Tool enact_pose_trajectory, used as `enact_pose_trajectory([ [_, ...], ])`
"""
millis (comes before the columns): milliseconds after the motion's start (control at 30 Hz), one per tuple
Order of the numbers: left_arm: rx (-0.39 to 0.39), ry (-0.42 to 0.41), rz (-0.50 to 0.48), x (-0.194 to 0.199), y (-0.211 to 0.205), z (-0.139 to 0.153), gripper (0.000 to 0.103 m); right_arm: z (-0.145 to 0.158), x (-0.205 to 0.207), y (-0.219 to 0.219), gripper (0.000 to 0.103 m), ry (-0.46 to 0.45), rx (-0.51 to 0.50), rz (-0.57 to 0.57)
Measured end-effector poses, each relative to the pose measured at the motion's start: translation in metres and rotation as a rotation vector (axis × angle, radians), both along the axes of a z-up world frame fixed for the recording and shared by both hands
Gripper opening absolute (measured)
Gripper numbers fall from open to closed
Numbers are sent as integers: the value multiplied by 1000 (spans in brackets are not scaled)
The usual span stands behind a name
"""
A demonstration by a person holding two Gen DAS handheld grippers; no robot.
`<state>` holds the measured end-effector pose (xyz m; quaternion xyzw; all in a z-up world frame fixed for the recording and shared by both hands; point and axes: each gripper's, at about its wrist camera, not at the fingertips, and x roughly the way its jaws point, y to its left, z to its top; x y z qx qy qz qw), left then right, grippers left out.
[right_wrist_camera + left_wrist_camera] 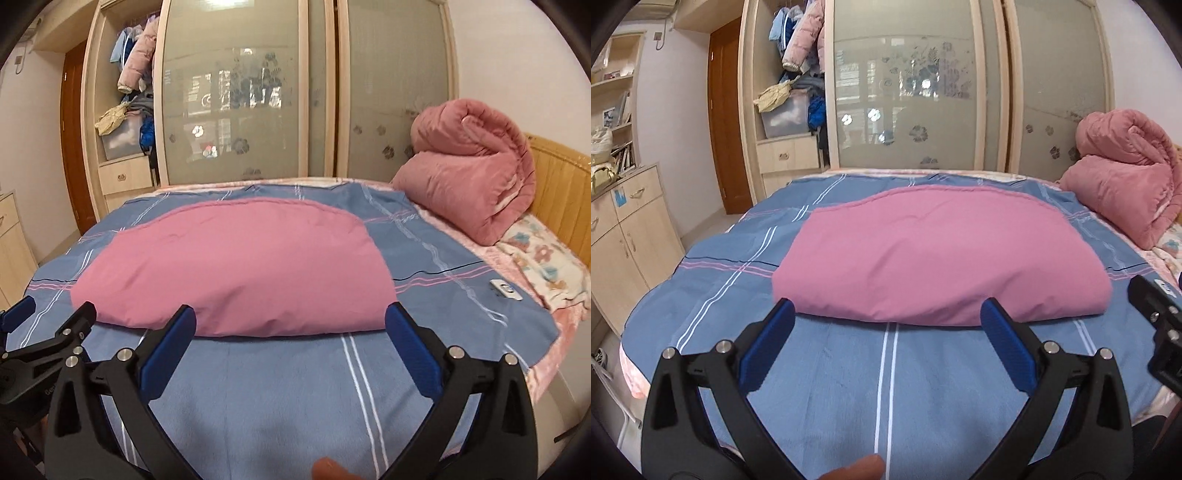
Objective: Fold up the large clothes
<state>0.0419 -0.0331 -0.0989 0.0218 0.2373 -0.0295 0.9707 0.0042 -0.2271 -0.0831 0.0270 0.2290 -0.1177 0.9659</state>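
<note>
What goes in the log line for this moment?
left gripper: open, empty | right gripper: open, empty | pink cloth: folded, on bed

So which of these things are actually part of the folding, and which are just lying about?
Part of the job:
- folded pink cloth on the blue bedsheet
- left gripper and right gripper, both open and empty

Just lying about:
- rolled pink quilt at the headboard
- small white device on the sheet
- jackets in the open wardrobe
</note>
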Motion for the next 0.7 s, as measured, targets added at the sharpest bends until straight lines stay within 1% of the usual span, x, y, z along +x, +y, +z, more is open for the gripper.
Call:
enact_pose_trajectory([
  [133,-13,-42,-18,-25,0,19,101,10,-16,2,102,-15,5,-7],
  [300,-16,-77,-30,-49,3,30,101,21,-39,10,102,-41,2,-2],
  [700,-33,-103,-29,-74,7,45,101,37,-66,21,102,-84,-5,7],
])
